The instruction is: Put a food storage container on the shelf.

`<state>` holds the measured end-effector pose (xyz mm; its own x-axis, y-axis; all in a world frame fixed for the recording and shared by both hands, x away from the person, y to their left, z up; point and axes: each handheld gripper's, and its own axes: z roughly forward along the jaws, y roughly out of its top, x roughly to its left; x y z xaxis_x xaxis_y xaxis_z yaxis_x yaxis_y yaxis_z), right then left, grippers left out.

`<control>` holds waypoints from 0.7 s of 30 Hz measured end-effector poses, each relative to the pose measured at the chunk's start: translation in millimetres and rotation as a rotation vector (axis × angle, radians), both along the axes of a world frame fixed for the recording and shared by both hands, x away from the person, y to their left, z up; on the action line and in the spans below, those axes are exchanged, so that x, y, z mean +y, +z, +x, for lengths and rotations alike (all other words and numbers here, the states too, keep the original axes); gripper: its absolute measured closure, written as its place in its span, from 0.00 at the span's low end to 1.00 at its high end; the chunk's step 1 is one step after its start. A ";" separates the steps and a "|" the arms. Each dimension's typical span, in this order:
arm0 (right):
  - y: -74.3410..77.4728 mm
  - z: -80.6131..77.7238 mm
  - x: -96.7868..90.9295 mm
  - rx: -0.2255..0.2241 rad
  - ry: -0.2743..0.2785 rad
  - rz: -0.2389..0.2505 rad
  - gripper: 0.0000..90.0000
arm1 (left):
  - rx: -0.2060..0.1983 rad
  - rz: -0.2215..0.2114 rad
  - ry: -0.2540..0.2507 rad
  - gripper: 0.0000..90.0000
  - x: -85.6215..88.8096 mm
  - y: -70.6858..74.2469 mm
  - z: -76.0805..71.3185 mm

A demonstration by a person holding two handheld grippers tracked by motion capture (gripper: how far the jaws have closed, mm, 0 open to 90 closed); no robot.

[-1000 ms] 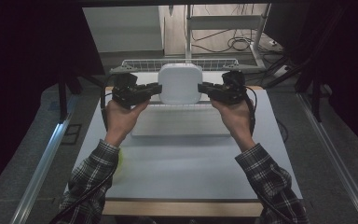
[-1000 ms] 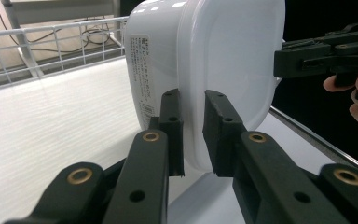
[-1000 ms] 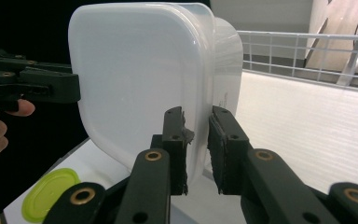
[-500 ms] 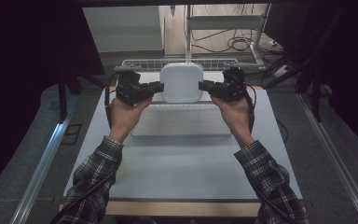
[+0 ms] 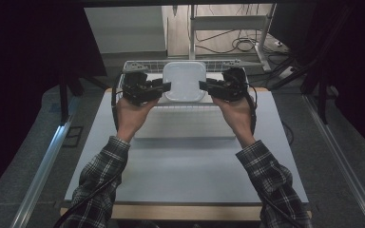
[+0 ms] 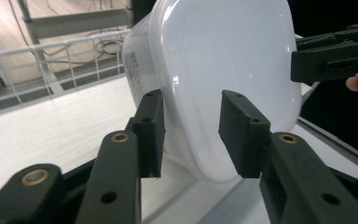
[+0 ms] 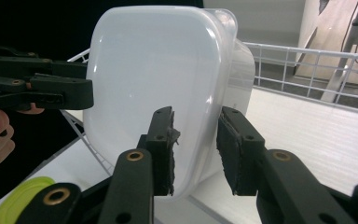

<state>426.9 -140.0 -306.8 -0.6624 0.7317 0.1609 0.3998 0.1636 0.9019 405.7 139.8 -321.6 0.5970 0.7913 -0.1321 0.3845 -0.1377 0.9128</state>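
A white plastic container point(image 5: 185, 80) stands on its side in a wire rack point(image 5: 138, 65) at the far end of the table. My left gripper point(image 5: 165, 87) is at its left edge and my right gripper point(image 5: 204, 87) at its right edge. In the left gripper view the container's rim point(image 6: 214, 70) lies between the pads point(image 6: 151, 130), which stand slightly apart from it. The right gripper view shows the same: the container point(image 7: 158, 70) sits loosely between the pads point(image 7: 235, 154). Both sets of jaws have just been opening, with the container edge between them.
The rack rests on a white tray point(image 5: 185, 128) on a pale board point(image 5: 185, 166) that covers the table. A yellow-green lid point(image 7: 23, 200) lies on the board near the left arm. Shelving and cables point(image 5: 237, 42) stand beyond the rack. Dark surroundings flank the table.
Both grippers' jaws have spread apart at the container's edges. The container and the hands have stayed almost where they were.
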 end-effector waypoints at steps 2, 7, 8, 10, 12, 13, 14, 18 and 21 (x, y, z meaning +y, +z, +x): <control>-0.9 2.2 1.2 -0.002 -0.004 -0.008 0.73 | -0.010 0.008 0.009 0.65 -2.1 -0.5 2.0; -2.6 6.3 1.1 0.003 -0.011 -0.003 0.72 | -0.008 0.010 0.005 0.65 -1.9 0.2 6.8; -2.6 7.0 1.1 0.002 -0.011 -0.004 0.72 | -0.010 0.011 0.006 0.65 -2.4 0.2 7.7; -2.9 9.1 2.5 -0.006 -0.016 -0.016 0.70 | -0.012 0.018 0.012 0.62 -3.2 0.2 10.4; -3.1 10.0 4.0 -0.008 -0.021 -0.019 0.68 | -0.014 0.027 0.018 0.60 -3.9 -0.3 12.6; -3.1 10.6 4.5 -0.009 -0.022 -0.018 0.68 | -0.013 0.025 0.023 0.59 -4.4 -0.8 13.7; -3.0 11.3 5.0 -0.009 -0.024 -0.016 0.67 | -0.011 0.030 0.019 0.58 -3.8 -1.1 14.9; -2.9 13.5 5.1 -0.003 -0.027 -0.008 0.66 | -0.003 0.014 0.017 0.58 -3.8 -1.6 18.3; -3.3 15.9 4.5 -0.010 -0.042 -0.009 0.63 | 0.005 0.004 0.015 0.57 -5.5 -2.4 19.3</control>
